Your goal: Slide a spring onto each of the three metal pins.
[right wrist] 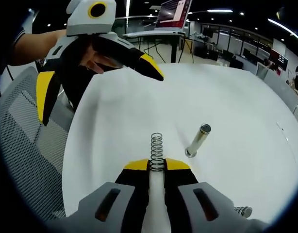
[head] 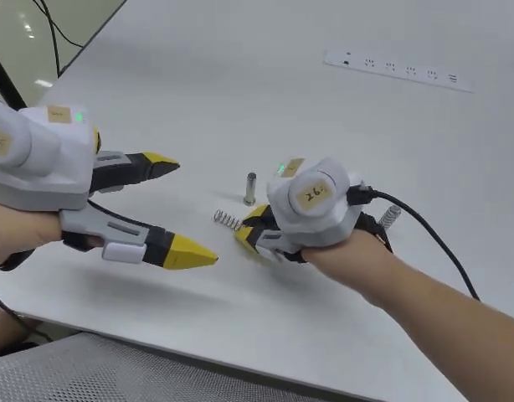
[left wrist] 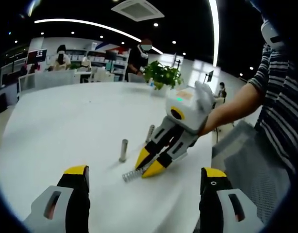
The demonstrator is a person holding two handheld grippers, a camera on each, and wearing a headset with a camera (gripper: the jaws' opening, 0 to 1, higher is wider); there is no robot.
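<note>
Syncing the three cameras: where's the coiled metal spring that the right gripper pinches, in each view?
Head view: coiled metal spring lies at centre, just left of the right gripper.
Left gripper view: lower centre, at that gripper's yellow tips.
Right gripper view: centre, rising from between the jaws.
Shared landmark: standing grey metal pin close beside the spring.

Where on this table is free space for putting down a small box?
Free: the wide bare table between the upright pin and the power strip. Crowded: the near side, where the open left gripper faces the right gripper, shut on a spring, beside the pin.
</note>
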